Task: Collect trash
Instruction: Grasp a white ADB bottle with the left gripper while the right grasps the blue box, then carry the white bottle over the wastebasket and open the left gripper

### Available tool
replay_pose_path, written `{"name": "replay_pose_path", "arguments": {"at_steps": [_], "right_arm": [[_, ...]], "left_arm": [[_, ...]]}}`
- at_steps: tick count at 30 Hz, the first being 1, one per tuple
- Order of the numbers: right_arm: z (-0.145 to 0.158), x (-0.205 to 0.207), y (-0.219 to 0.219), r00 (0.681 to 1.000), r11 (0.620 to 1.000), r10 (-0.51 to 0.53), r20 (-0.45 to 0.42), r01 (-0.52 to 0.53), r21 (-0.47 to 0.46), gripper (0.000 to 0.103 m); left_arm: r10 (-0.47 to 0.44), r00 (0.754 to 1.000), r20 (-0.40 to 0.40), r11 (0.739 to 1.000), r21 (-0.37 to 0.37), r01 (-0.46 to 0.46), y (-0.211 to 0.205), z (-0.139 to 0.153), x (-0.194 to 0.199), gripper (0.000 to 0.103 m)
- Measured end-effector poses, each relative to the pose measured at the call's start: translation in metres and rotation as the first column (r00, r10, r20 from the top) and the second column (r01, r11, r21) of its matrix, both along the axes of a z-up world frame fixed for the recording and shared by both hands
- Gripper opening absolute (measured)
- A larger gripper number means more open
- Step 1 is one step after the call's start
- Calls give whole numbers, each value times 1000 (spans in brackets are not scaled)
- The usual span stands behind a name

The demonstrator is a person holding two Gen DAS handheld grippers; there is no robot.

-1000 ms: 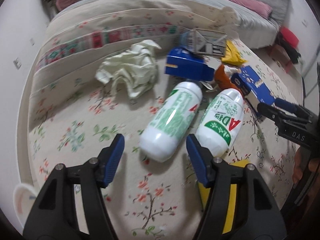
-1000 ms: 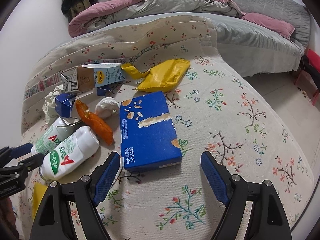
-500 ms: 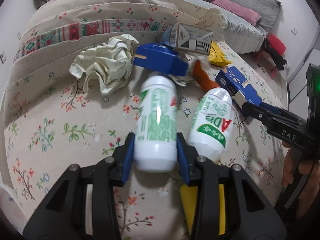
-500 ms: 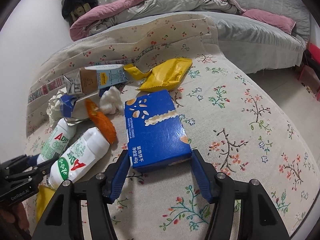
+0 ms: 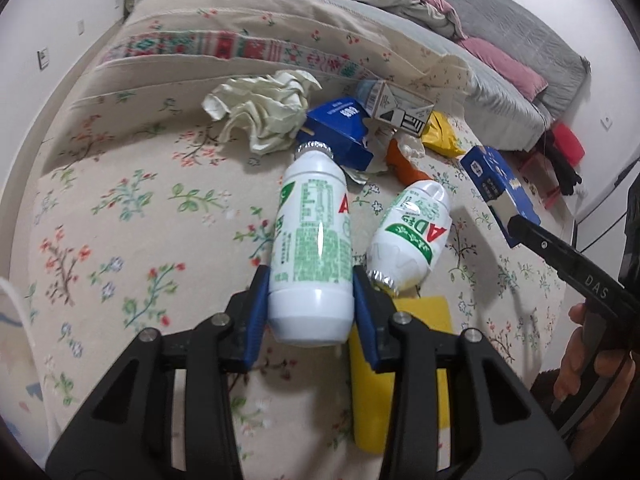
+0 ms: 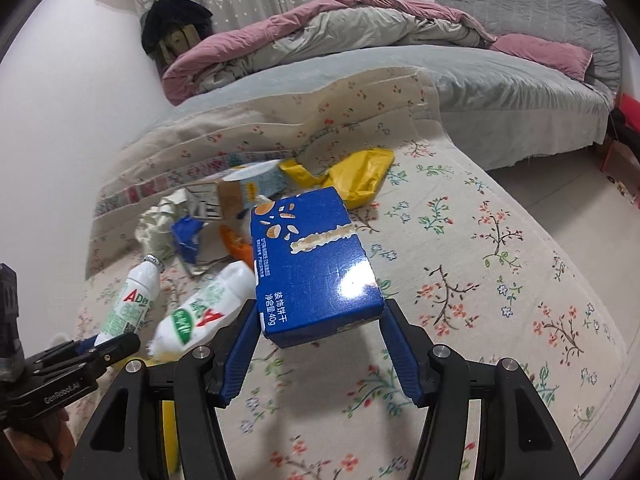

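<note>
1. Two white drink bottles with green labels. The first bottle (image 5: 310,240) sits between the blue pads of the left gripper (image 5: 312,304), gripped at its base, long axis running straight away from the gripper, foil-rimmed neck pointing toward the crumpled paper (image 5: 266,114).
2. The second bottle (image 5: 412,236) lies on the floral bedcover (image 5: 120,208) just right of the first, tilted, torn foil mouth toward the gripper, rounded base away.
3. Two blue boxes. The flat blue biscuit box (image 6: 314,264) is pinched by its near end in the right gripper (image 6: 320,344), both pads on its side edges; it is clear of the cover, with its shadow below. Long axis points away from the gripper, printed face up.
4. The smaller blue box (image 5: 340,136) is torn open, lying beyond the first bottle's neck, beside the paper.
5. One carton (image 5: 394,106) on its side behind the torn box.
6. One yellow wrapper (image 6: 356,176), crumpled, beyond the biscuit box.
7. One orange wrapper (image 5: 404,164) between the torn box and the second bottle.
8. One flat yellow sheet (image 5: 404,372) on the cover under the left gripper's right finger.
</note>
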State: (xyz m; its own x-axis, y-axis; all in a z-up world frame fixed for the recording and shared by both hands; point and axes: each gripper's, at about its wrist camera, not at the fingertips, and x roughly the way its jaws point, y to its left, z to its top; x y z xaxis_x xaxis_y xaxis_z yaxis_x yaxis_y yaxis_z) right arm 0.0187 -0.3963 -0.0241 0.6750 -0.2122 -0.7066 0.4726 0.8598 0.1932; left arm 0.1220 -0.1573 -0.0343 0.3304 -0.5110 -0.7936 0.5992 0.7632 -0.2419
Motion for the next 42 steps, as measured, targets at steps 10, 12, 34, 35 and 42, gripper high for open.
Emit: {"name": "replay_pose_path", "arguments": {"at_steps": [10,12,34,35,42], "right_arm": [[9,-3,26,998,997,69,8,-69,18,62],[11,-2,33,996,996,89,11,-89,21,62],[23,28,134,950,950,311,10,-310,-27,62],[23,30,140,947,947,321,8,-320,-30,62],[22,42,174,924,923,382,-7,-382,-39,62]], "left_arm": [[94,996,9,995,-33,-93,29,10,-22,42],[105,994,23,994,-31,-104,34,12,-26,42],[258,962,93,966,-24,-257,124,26,-41,42],[267,959,91,964,-26,-266,129,26,-40,42],[336,937,98,942,-10,-337,167,22,-41,42]]}}
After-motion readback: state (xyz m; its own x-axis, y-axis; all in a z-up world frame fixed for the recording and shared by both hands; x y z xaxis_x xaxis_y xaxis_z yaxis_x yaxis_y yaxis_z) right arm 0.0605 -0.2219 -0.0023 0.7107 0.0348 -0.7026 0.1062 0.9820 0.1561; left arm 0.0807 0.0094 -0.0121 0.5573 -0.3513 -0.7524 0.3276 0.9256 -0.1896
